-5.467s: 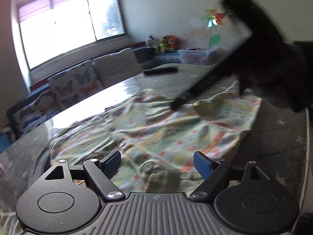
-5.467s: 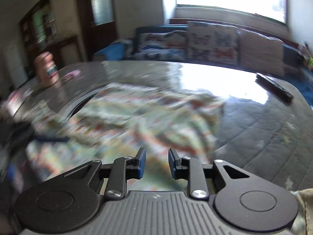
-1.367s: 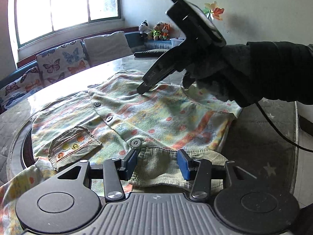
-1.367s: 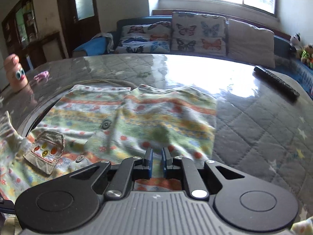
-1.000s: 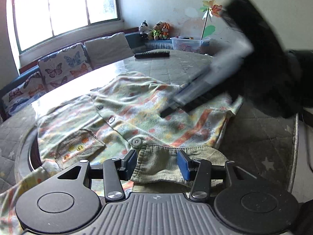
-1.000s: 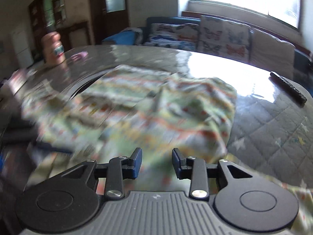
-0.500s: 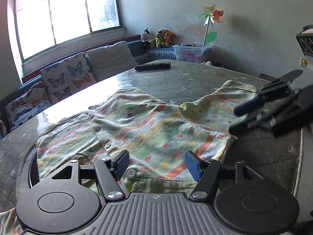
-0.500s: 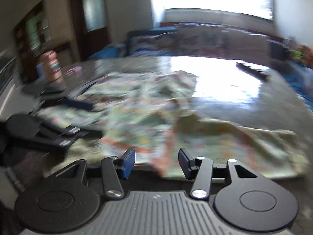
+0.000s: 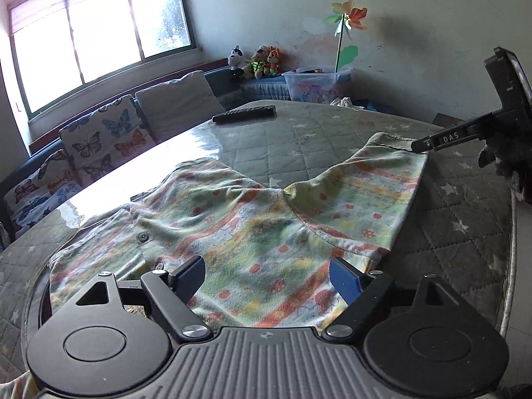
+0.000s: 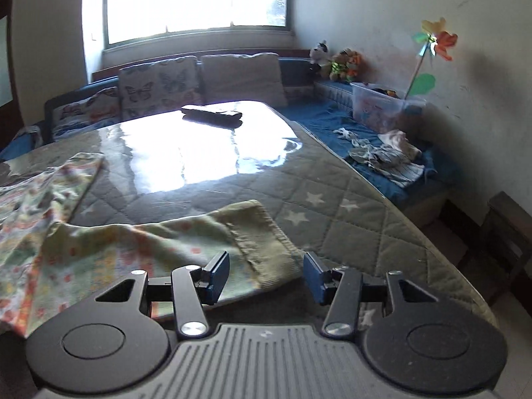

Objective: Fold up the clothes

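Observation:
A small patterned green, orange and yellow shirt [image 9: 252,222] lies spread on the quilted table, one sleeve [image 9: 375,186] stretched to the right. My left gripper [image 9: 267,277] is open and empty, its jaws wide above the shirt's near edge. My right gripper [image 10: 266,272] is open, its jaws on either side of the sleeve's ribbed cuff [image 10: 262,249] without closing on it. The right gripper also shows in the left wrist view [image 9: 422,144] at the cuff end.
A black remote [image 9: 244,114] lies on the table's far side, also in the right wrist view [image 10: 211,113]. The table edge [image 10: 399,209] runs along the right. A sofa with butterfly cushions [image 9: 99,139], a toy bin [image 10: 382,106] and loose clothes [image 10: 389,156] lie beyond.
My left gripper opened wider and let go of the corduroy collar. My right gripper opened, swung from the shirt body to the sleeve cuff on the right, and now straddles it.

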`<action>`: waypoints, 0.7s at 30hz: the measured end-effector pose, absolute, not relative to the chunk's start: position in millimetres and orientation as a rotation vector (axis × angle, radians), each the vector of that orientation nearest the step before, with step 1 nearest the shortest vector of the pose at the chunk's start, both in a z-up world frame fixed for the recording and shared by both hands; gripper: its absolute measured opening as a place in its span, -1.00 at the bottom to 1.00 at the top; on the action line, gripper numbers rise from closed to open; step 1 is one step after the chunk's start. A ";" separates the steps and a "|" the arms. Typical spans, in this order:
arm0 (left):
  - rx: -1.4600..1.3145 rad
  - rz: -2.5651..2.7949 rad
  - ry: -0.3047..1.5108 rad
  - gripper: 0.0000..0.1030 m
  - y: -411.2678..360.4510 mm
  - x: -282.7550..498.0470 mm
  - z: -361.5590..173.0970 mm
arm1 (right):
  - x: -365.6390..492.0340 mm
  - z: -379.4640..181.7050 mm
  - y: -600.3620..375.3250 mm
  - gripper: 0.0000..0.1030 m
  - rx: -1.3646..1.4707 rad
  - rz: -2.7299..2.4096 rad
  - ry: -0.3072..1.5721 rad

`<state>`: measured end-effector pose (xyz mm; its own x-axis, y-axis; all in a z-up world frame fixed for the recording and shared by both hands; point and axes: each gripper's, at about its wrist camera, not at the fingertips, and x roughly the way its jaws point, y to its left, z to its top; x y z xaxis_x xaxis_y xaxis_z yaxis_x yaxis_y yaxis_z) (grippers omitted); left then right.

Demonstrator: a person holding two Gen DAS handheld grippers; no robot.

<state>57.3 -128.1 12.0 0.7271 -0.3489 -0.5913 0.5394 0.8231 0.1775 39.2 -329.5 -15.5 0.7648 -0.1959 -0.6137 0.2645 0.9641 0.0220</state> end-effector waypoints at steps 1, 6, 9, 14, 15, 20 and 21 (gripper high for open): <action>0.353 -0.497 0.572 0.64 -129.3 59.0 12.8 | 41.0 -18.3 -331.8 -0.08 0.129 -0.251 0.659; 0.357 -0.473 0.589 0.65 -136.9 69.4 11.6 | 40.7 -26.5 -332.3 -0.16 0.175 -0.262 0.657; 0.370 -0.472 0.602 0.65 -143.8 74.2 8.1 | 39.1 -27.7 -334.5 -0.25 0.196 -0.286 0.645; 0.387 -0.486 0.620 0.65 -153.8 77.1 2.0 | 38.3 -30.2 -333.7 -0.73 0.216 -0.280 0.628; 0.392 -0.490 0.623 0.65 -155.4 77.1 1.0 | 38.3 -30.1 -333.5 -0.81 0.227 -0.268 0.626; 0.417 -0.510 0.633 0.65 -161.8 76.8 -2.4 | 38.3 -14.2 -334.6 -0.86 0.228 -0.259 0.574; 0.421 -0.515 0.634 0.65 -162.7 76.7 -3.2 | 38.4 -10.0 -335.0 -0.86 0.226 -0.254 0.562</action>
